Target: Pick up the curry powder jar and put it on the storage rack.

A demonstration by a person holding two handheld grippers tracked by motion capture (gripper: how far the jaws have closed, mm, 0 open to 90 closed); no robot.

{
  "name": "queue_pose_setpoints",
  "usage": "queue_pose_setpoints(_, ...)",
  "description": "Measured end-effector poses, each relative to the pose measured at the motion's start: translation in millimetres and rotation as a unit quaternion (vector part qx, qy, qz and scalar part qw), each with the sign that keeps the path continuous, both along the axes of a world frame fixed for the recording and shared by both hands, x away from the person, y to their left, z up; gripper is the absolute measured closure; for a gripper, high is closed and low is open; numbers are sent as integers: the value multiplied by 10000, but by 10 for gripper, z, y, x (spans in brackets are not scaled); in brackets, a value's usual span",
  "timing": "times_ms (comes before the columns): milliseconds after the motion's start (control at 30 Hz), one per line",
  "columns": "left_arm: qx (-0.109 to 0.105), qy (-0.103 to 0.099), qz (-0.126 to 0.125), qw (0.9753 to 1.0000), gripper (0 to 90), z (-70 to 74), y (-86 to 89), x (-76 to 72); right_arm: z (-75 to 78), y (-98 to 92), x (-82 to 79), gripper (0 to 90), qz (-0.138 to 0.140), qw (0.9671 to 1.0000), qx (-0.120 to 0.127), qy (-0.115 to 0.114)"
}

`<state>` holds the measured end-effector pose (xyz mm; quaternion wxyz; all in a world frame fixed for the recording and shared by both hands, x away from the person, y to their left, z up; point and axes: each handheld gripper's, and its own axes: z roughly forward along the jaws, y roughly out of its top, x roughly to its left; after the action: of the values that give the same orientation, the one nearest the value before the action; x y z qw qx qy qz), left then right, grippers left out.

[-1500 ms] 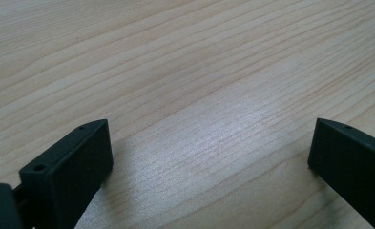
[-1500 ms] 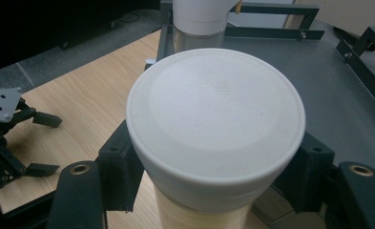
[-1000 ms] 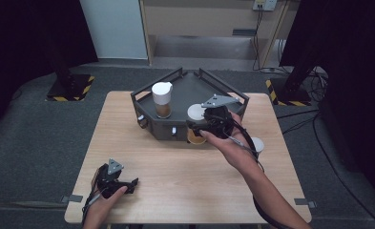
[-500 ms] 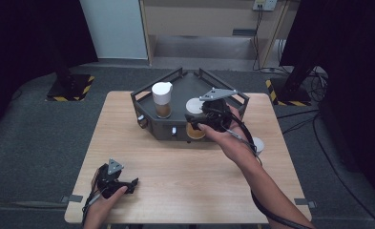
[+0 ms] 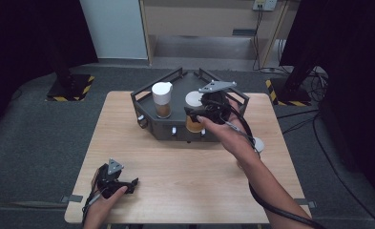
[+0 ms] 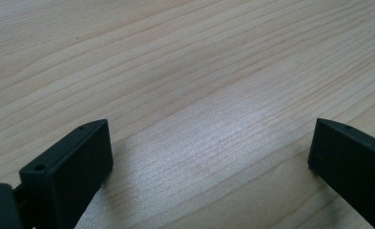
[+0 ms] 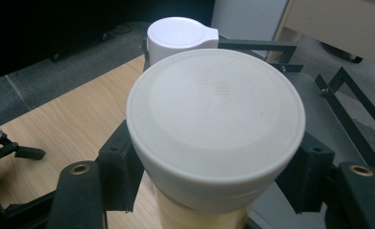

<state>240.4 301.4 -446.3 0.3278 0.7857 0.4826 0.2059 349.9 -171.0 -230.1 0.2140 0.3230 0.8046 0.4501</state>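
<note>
A jar (image 5: 194, 119) with a white lid and amber contents is at the front of the dark tray (image 5: 144, 93). My right gripper (image 5: 200, 113) is shut on it. In the right gripper view the jaws press on both sides of the jar (image 7: 213, 119) just under its lid, with the right gripper (image 7: 213, 168) below. A second white-lidded jar (image 5: 162, 99) stands upright in the tray to the left, the same second jar (image 7: 180, 36) behind the held one. My left gripper (image 5: 129, 185) rests open on the table at the front left, with bare wood between the left gripper (image 6: 209, 148) jaws.
The wooden table (image 5: 175, 181) carries the tray at its far middle. A small white round object (image 5: 260, 144) lies near the right edge, partly behind the right forearm. Dark floor and stands surround the table.
My right gripper and the jar in it have moved upward in the high view, away from the person. The left gripper has stayed still.
</note>
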Motion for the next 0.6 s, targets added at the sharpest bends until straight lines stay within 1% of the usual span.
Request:
queue_pose_setpoints(200,0,1,-2,10000,0,0,1,1,24,15,55,341,-30,10000,29,28)
queue_pose_setpoints(267,-1,1,-2,10000,0,0,1,1,24,24,76,341,-31,10000,4,6)
queue_pose_setpoints(467,2,-1,-3,10000,0,0,1,1,35,47,134,341,-55,10000,-6,34)
queue_pose_setpoints(600,-1,2,-5,10000,0,0,2,2,21,55,170,341,-75,10000,5,40)
